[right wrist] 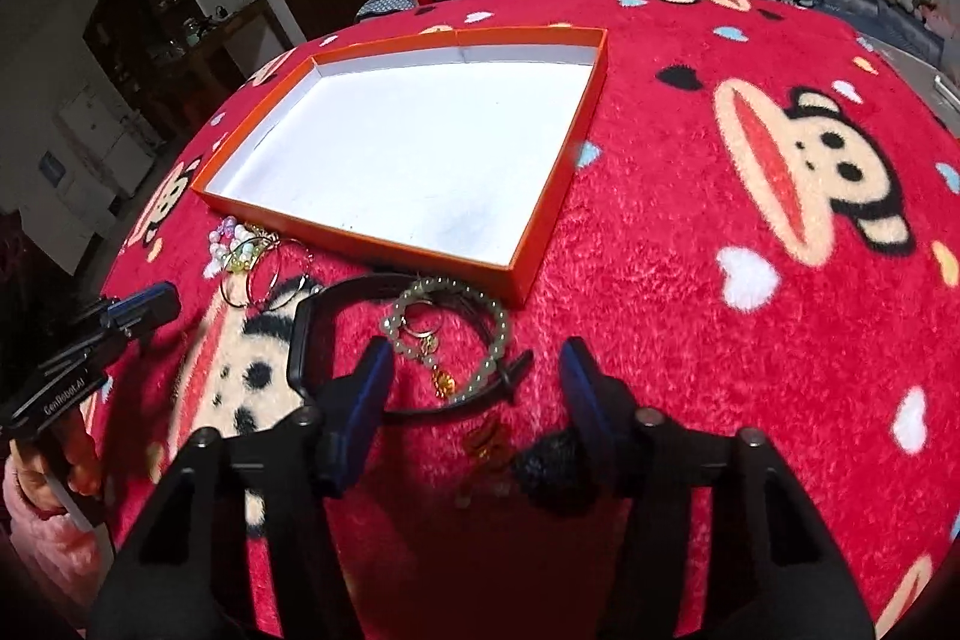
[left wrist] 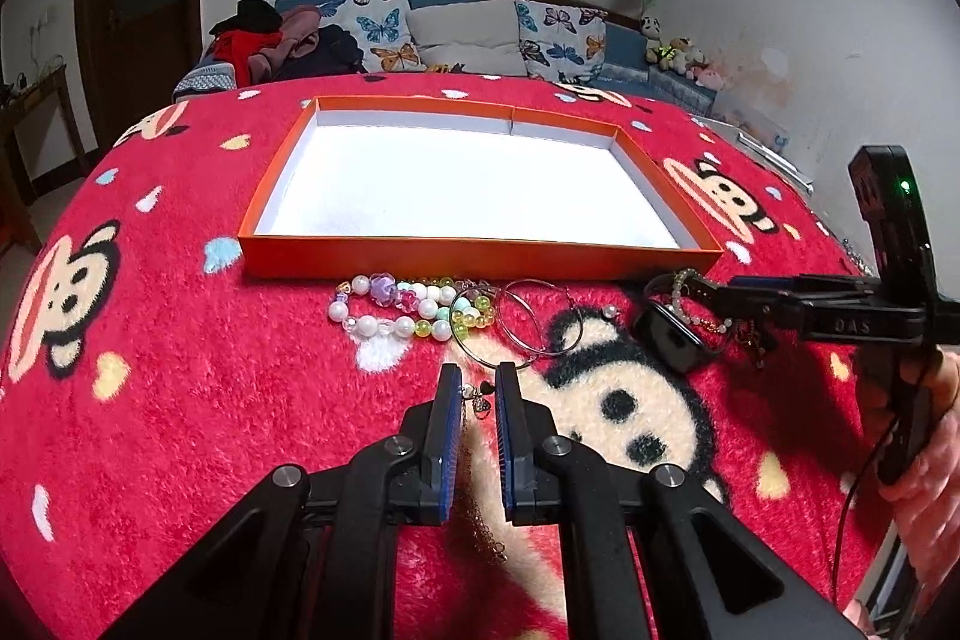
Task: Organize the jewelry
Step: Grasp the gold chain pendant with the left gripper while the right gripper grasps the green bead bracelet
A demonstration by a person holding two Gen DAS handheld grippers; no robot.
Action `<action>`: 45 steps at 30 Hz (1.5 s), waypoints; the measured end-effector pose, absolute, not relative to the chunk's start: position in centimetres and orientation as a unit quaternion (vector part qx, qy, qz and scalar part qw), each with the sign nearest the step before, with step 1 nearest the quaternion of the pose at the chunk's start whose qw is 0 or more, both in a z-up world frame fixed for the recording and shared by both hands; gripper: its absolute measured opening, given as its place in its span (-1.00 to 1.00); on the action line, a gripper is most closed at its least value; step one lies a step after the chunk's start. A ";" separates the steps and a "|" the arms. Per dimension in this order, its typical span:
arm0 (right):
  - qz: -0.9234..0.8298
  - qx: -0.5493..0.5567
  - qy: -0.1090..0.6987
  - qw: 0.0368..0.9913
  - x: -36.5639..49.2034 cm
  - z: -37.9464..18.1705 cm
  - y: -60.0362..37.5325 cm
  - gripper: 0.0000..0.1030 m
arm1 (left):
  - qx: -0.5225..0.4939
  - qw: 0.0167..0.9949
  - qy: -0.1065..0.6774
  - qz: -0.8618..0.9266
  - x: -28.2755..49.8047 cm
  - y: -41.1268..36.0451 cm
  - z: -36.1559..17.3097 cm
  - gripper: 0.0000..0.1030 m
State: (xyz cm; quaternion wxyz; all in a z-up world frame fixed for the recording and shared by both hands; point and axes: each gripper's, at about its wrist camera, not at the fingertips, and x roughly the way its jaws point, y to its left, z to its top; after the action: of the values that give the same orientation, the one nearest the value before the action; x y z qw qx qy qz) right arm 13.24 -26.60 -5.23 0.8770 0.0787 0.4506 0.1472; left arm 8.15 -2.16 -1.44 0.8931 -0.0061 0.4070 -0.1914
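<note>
My left gripper is shut on a thin chain necklace with a small heart charm, held just above the red blanket. Beyond it lie a colourful bead bracelet and silver hoops, in front of the orange box with its bare white floor. My right gripper is open. Its fingers straddle a pale bead bracelet with a gold charm, which lies over a black smartwatch; the pads do not touch them. In the left wrist view the right gripper is over the watch.
A red plush blanket with a monkey pattern covers the table. The orange box stands close behind the jewelry. A hand in a pink sleeve holds the right gripper. A sofa with butterfly cushions stands behind the table.
</note>
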 end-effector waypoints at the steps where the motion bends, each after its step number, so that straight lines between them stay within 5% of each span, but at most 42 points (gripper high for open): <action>1: 0.146 0.075 0.453 0.876 13.5 -5.3 -26.5 -0.04 | -0.005 0.893 0.408 -0.191 8.2 -2.2 -1.5 -0.78; 11: 0.148 0.055 0.457 0.875 13.9 -5.7 -26.2 -0.59 | -0.002 0.891 0.413 -0.186 8.5 -2.3 -2.0 -0.78; 26: 0.161 0.037 0.458 0.873 13.8 -5.8 -26.3 -0.53 | 0.000 0.891 0.418 -0.180 8.8 -2.3 -2.2 -0.78; 31: 0.162 0.024 0.450 0.878 13.8 -5.4 -25.9 -0.20 | 0.001 0.889 0.421 -0.179 9.0 -2.4 -2.5 -0.78; 45: 0.178 0.031 0.460 0.869 14.4 -4.8 -25.8 -0.65 | 0.000 0.889 0.424 -0.174 9.1 -2.3 -2.7 -0.78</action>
State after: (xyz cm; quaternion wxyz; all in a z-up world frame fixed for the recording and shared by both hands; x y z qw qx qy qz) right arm 14.41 -25.81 -4.79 0.8691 0.0307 0.4604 0.1779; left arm 9.11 -2.32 -2.70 0.8891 -0.0001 0.4236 -0.1736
